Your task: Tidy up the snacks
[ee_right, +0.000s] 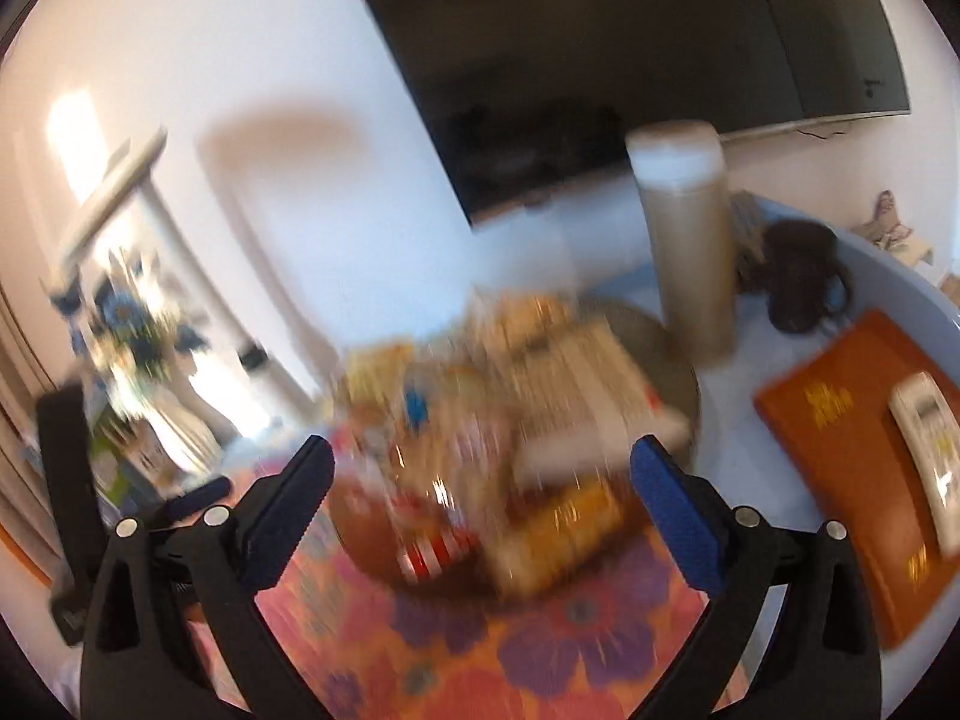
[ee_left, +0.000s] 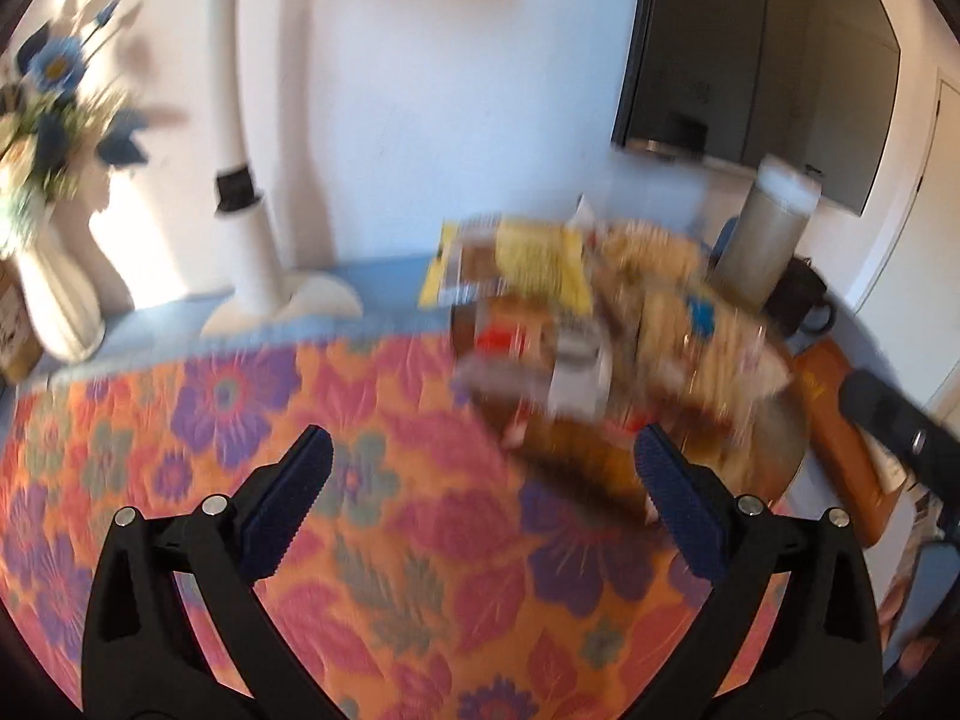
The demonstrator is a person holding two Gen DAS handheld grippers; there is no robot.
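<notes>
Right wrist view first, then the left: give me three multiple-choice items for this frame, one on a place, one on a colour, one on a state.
1. Where does the white remote lie?
A. on the orange book
B. in the snack tray
C. beside the vase

2. What colour are the gripper pads?
A. red
B. blue
C. white

3. How do both grippers stand?
A. shut on a snack
B. shut, empty
C. open, empty

Key:
1 A, the remote rests on the orange book.
2 B, the pads are blue.
3 C, the left gripper and right gripper gape wide before the snack tray, nothing between their fingers.
</notes>
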